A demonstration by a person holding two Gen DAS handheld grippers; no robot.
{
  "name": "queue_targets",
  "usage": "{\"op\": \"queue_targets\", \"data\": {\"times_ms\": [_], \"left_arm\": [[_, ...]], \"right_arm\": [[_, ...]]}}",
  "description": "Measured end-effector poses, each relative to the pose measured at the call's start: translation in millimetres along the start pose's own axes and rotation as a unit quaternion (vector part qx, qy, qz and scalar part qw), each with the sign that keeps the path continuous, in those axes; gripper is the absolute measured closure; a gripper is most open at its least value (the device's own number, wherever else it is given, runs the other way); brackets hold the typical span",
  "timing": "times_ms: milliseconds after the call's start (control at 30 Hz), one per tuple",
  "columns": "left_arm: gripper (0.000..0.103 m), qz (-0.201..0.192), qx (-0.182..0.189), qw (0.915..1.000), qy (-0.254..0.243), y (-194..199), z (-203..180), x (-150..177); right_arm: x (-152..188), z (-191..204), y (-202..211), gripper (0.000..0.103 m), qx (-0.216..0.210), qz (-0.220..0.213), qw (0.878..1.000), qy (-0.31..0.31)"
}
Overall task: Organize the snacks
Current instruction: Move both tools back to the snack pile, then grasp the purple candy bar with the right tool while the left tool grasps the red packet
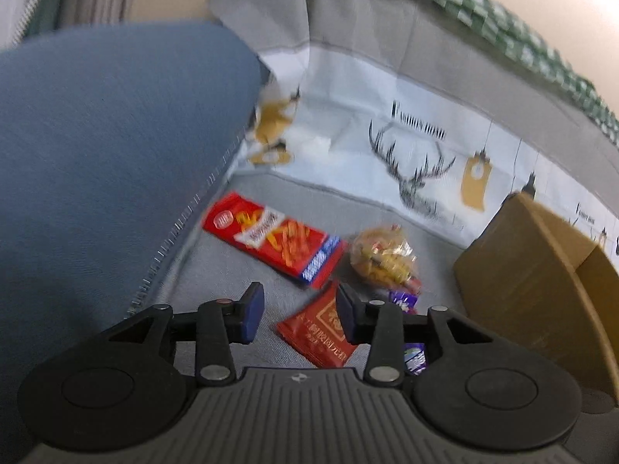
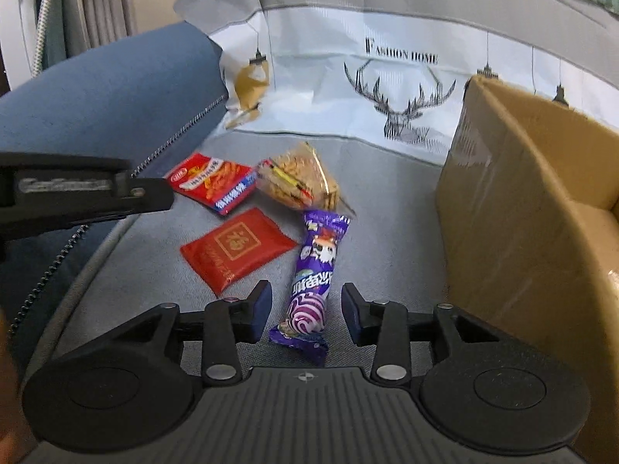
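I am over a grey sofa seat [image 2: 387, 232] with a blue armrest [image 1: 108, 147] filling the left of both views and a deer-print cover [image 2: 387, 89] draped across the back. An open cardboard box [image 2: 522, 193] stands at the right edge, leaving bare fabric between it and the snacks. My left gripper [image 1: 300, 309] stands partly open and empty above a plain red packet [image 1: 321, 332]; my right gripper [image 2: 305, 305] is likewise parted, its blue pads either side of a purple candy wrapper [image 2: 313, 274] without pressing it. The right view shows that wrapper whole; the left view mostly hides it. A red chip bag [image 2: 212, 183] and clear cracker bag [image 2: 301, 181] lie mid-frame.
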State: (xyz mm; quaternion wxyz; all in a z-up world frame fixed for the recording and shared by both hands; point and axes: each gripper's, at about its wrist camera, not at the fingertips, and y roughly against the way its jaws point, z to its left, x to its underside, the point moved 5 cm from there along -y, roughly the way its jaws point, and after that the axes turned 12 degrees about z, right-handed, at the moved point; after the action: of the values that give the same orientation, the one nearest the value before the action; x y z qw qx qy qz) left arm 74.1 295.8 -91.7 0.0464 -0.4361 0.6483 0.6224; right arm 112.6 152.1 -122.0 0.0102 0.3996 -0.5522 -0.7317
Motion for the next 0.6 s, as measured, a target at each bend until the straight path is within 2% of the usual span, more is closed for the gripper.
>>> {"op": "queue_targets", "data": {"times_ms": [67,133,167,200,267,367,433,567,600], "left_arm": [[0.047,0.001,0.0,0.9998,-0.02,-10.0,-5.7,-1.7],[0.022,-0.007,-0.003,0.9989,-0.046,-13.8,-13.9,-1.4],[0.019,-0.01,-0.003,0.9981,-0.061,-16.7,-18.3,-1.3],[0.019,-0.008,-0.001,0.9974,-0.071,-19.8,-22.1,-0.5],[0.019,0.007,0.001,0.996,-0.089,-29.7,-28.1,1.7],[0.019,0.043,-0.016,0.9928,-0.111,-46.5,-32.2,7.1],[0.018,0.06,-0.01,0.991,-0.119,-54.0,-34.2,10.4],[0.017,0.058,-0.029,0.9853,-0.158,-58.4,-42.3,18.0],[0.02,0.059,-0.027,0.9849,-0.161,-58.3,-42.9,18.9]], "right_arm": [[0.2,0.8,-4.0,0.062,-0.001,0.005,1.0,0.002],[0.0,-0.6,-8.2,0.065,0.003,0.008,1.0,0.0],[-0.4,-1.8,-10.4,0.069,0.005,0.01,1.0,-0.001],[-0.7,-3.3,-12.3,0.078,0.004,0.012,1.0,-0.004],[-0.8,-4.7,-15.4,0.078,0.004,0.014,1.0,-0.008],[0.0,-1.7,-15.2,0.078,0.008,0.012,1.0,-0.002],[1.3,0.0,-14.6,0.078,0.012,0.013,1.0,0.004],[4.2,0.3,-12.6,0.078,0.022,0.014,1.0,0.01],[5.2,0.0,-12.4,0.078,0.025,0.015,1.0,0.011]]}}
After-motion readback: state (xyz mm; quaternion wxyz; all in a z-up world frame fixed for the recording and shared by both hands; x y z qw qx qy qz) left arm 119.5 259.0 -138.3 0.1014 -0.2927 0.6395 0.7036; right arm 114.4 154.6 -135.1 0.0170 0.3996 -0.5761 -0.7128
